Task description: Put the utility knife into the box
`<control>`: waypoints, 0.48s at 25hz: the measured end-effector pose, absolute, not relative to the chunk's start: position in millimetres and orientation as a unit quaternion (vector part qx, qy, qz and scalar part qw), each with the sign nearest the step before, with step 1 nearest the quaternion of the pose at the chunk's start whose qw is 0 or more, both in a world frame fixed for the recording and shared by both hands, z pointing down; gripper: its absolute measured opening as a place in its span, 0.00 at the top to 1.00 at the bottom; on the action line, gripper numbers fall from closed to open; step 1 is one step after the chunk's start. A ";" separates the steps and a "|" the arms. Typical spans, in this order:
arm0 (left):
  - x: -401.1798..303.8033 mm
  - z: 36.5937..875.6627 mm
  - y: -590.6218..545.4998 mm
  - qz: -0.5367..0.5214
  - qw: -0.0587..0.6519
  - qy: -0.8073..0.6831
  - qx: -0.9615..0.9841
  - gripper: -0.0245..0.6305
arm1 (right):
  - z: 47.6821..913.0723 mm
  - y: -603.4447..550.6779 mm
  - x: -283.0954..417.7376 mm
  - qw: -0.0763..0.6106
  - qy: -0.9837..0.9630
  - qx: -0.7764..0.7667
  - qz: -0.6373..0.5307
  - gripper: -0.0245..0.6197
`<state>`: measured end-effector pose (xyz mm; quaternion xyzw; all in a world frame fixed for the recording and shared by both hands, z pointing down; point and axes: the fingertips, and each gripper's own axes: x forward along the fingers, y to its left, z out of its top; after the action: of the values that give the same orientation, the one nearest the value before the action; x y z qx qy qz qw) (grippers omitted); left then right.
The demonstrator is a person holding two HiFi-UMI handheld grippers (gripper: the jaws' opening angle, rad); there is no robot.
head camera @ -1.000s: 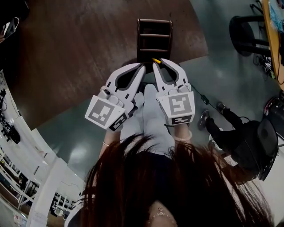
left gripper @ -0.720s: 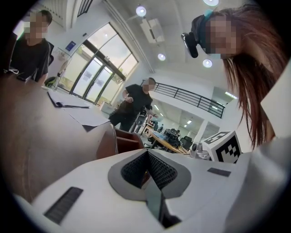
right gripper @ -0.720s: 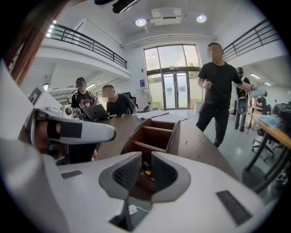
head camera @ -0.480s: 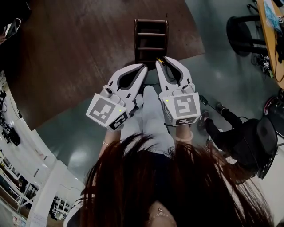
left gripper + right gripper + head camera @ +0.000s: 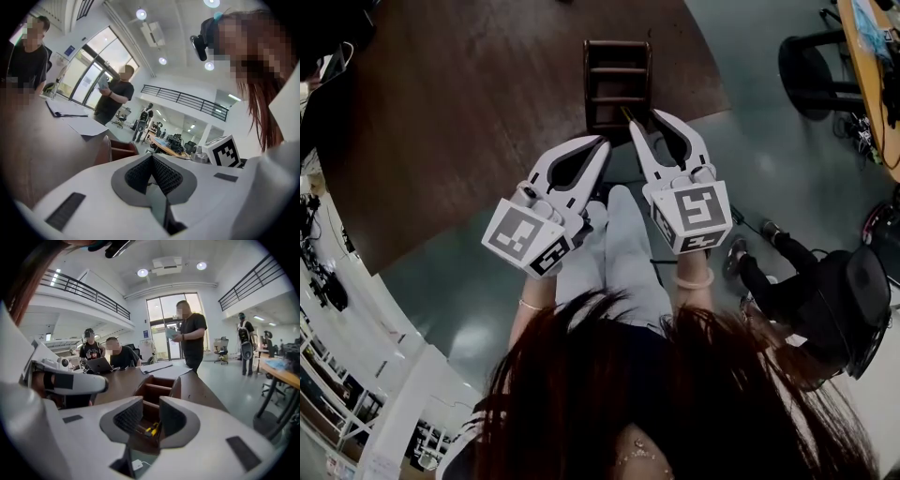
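Left gripper (image 5: 600,142): pads pressed together, nothing between them. It sits idle at the near edge of the brown worktop (image 5: 469,112), just left of the box and taking no part.

Box (image 5: 590,75): dark wooden tray with cross dividers, long axis running away from me, at the near right edge of the worktop.

Utility knife (image 5: 151,429): shows low in the near compartment of the box, framed in the gap of my right gripper (image 5: 150,404). I judge it is already inside. It looks like a short yellow-and-black body lying at a slant on the compartment floor. Only part of it shows, and I can't read the blade. From the head view it is just a yellow fleck at the box's near end.

Right gripper: spread, poised over that near compartment, pads clear of the knife as far as I can tell.

Left to do, by my reckoning: lift the right gripper away.
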<state>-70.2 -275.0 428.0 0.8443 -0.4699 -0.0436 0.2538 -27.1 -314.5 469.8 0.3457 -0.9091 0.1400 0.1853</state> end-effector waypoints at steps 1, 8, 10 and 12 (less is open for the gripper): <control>-70.3 426.6 -273.9 -0.044 0.252 -0.470 0.845 0.96 | 464.8 -313.9 -26.2 0.180 -0.910 0.347 0.137 0.82; -73.7 392.8 -272.7 -0.054 0.218 -0.474 0.851 0.96 | 411.1 -308.2 -20.5 0.143 -0.919 0.352 0.102 0.82; -74.3 377.2 -276.7 -0.058 0.197 -0.474 0.856 0.96 | 393.9 -308.4 -20.1 0.129 -0.923 0.349 0.094 0.82; -74.3 361.1 -280.5 -0.062 0.176 -0.472 0.862 0.96 | 376.0 -308.1 -18.5 0.115 -0.926 0.350 0.082 0.88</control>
<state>-74.3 -280.5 361.1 0.8616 -0.4722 -0.0619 0.1757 -18.5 -308.1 376.0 0.3495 -0.9262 0.0817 0.1153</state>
